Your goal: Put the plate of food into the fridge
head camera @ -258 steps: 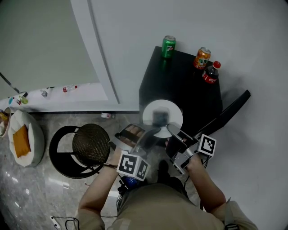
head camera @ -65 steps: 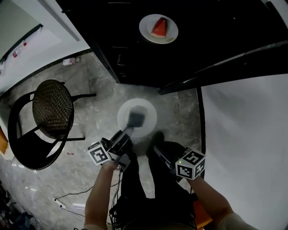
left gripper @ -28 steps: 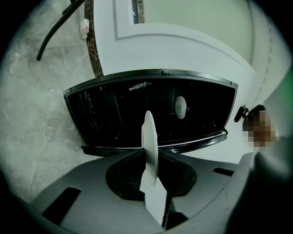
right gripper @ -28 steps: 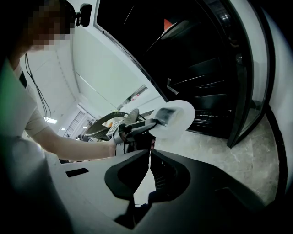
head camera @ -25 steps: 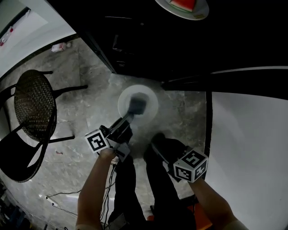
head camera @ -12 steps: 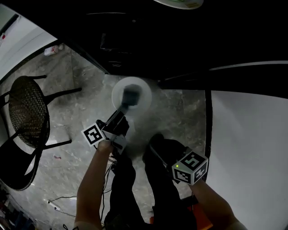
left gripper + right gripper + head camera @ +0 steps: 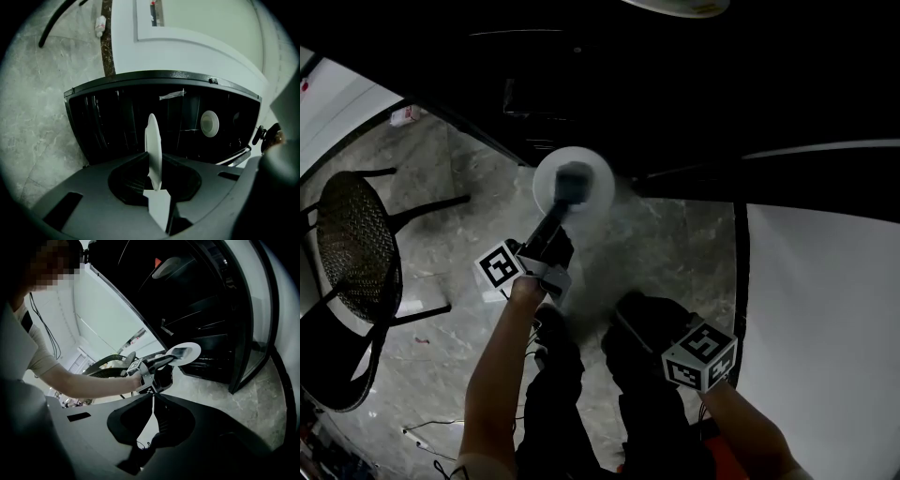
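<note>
A white plate (image 7: 573, 181) with a grey block of food (image 7: 575, 178) is held by its near rim in my left gripper (image 7: 565, 194), just in front of the open black fridge (image 7: 609, 84). In the left gripper view the plate (image 7: 153, 145) stands edge-on between the jaws of the left gripper (image 7: 153, 161), with the fridge's dark inside (image 7: 117, 122) right behind it. The right gripper view shows the plate (image 7: 188, 351) level at the fridge's lower part (image 7: 206, 348). My right gripper (image 7: 628, 323) hangs low at my right side, shut and holding nothing.
A second white plate with a red slice (image 7: 165, 266) rests on an upper fridge shelf. The open fridge door (image 7: 253, 333) stands to the right. A black woven chair (image 7: 347, 253) is at the left on the marble floor (image 7: 450, 216). A white wall (image 7: 825, 309) is on the right.
My left gripper has carried the plate forward and lower, up to the fridge opening. The right gripper has sunk a little.
</note>
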Demonstrator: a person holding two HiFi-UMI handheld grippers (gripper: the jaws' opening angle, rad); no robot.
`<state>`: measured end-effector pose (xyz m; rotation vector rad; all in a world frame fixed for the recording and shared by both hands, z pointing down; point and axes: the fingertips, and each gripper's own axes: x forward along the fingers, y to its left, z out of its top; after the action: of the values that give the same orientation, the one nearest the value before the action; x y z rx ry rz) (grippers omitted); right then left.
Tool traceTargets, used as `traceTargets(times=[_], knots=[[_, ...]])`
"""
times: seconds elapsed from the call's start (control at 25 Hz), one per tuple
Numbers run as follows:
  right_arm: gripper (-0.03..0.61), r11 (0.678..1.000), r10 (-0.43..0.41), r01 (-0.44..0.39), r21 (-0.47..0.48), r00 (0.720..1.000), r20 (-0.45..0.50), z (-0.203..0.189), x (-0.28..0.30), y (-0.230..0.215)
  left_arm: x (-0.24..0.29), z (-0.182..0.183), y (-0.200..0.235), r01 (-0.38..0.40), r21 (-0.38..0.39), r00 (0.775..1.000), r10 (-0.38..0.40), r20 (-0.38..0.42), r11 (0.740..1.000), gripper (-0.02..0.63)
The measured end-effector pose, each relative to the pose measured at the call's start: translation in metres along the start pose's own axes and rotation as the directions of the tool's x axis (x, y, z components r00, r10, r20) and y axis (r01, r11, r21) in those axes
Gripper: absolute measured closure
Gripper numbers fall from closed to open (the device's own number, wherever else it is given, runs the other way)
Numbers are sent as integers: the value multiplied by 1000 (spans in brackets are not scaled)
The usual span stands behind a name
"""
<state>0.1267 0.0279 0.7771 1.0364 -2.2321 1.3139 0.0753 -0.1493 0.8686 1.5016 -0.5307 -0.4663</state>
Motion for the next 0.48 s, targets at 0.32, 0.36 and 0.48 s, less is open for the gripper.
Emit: traceTargets(times=[0.32, 0.36, 0.48], knots=[[551, 1000, 6, -6, -11, 1000, 3, 3, 3, -20, 26, 21, 36, -25, 6, 997, 25, 66, 1000, 561], [551, 1000, 9, -9, -9, 1000, -2, 1, 3, -22, 29, 23, 39, -27, 6, 997, 26, 76, 1000, 561], [551, 1000, 18, -18, -7, 1000, -14, -5, 3, -24, 37, 31, 45, -30, 14, 995, 28, 93, 999, 561]])
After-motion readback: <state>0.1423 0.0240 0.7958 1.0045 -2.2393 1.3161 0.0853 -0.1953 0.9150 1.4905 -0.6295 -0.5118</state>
